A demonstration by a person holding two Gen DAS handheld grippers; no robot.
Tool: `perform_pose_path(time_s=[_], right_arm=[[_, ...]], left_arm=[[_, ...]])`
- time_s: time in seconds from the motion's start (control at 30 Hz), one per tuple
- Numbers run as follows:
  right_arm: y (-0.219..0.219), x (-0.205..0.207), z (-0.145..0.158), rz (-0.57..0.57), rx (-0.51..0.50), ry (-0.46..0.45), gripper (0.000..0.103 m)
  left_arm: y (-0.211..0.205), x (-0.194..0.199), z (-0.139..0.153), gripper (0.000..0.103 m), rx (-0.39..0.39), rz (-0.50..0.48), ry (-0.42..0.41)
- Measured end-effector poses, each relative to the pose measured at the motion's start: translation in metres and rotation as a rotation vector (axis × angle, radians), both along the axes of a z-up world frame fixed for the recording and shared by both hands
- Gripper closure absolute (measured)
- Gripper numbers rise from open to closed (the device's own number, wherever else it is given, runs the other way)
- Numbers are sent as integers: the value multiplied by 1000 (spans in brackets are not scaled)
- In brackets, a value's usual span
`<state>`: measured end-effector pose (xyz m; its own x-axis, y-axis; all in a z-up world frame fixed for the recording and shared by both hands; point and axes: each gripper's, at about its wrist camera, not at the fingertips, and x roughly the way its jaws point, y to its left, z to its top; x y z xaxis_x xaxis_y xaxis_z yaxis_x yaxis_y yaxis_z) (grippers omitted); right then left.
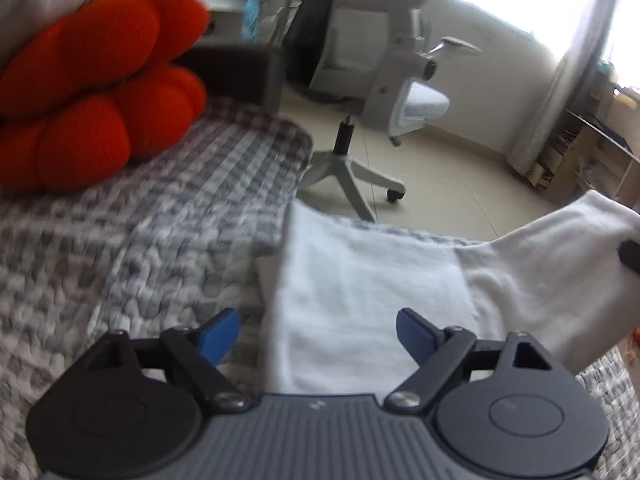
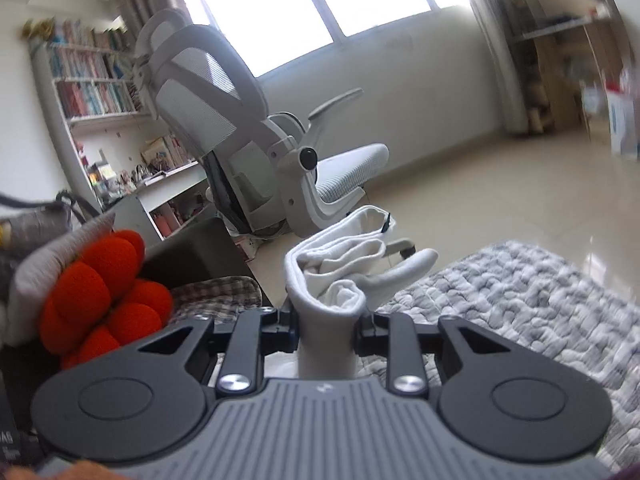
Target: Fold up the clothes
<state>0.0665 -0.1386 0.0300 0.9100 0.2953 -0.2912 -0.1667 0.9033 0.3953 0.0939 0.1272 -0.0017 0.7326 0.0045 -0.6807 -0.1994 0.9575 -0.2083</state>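
A white garment [image 1: 360, 288] lies partly folded on the grey patterned bed cover [image 1: 160, 220], its right end lifted off the bed. My left gripper [image 1: 318, 338] hovers over its near edge with the blue fingertips [image 1: 220, 336] wide apart; the cloth lies below them and the pads do not press it. In the right wrist view my right gripper [image 2: 326, 326] is shut on a bunched fold of the same white garment [image 2: 340, 276], which rises crumpled from between its black fingers. A dark tip of the right gripper shows at the garment's raised end in the left wrist view.
An orange puffy cushion [image 1: 100, 92] rests on the bed at the left, with a grey pillow behind it. A white office chair [image 2: 240, 128] stands on the tiled floor just past the bed's edge. Bookshelves [image 2: 92, 80] and a desk line the far wall.
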Motion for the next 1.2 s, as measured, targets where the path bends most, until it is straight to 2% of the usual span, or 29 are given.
perform_pose_path(time_s=[0.1, 0.2, 0.37, 0.47, 0.57, 0.7, 0.77, 0.9, 1.03, 1.1, 1.2], right_arm=[[13, -2, 2, 12, -32, -24, 75], [26, -4, 4, 23, -57, -43, 75], [45, -7, 9, 28, -86, -59, 75], [60, -10, 10, 47, -126, -82, 75], [82, -16, 8, 89, -199, -123, 75], [124, -28, -3, 175, -348, -194, 75], [149, -33, -15, 205, -448, -224, 75], [203, -33, -53, 264, -673, -190, 76], [227, -33, -80, 284, -821, -177, 72], [226, -33, -81, 300, -835, -181, 67], [214, -28, -70, 337, -775, -165, 64]], left_arm=[[8, 7, -15, 22, -11, 46, 74], [10, 5, -16, 22, -2, 58, 89], [26, -7, -7, 22, -47, 92, 69], [37, -7, -11, 23, -38, 110, 100], [54, -9, -13, 23, -121, 136, 106], [83, -20, -10, 24, -264, 210, 62], [92, -22, -11, 24, -278, 230, 55], [108, -22, -16, 24, -343, 228, 45], [119, -26, -17, 24, -410, 208, 12], [121, -27, -17, 23, -438, 190, 0], [120, -26, -17, 23, -477, 160, -15]])
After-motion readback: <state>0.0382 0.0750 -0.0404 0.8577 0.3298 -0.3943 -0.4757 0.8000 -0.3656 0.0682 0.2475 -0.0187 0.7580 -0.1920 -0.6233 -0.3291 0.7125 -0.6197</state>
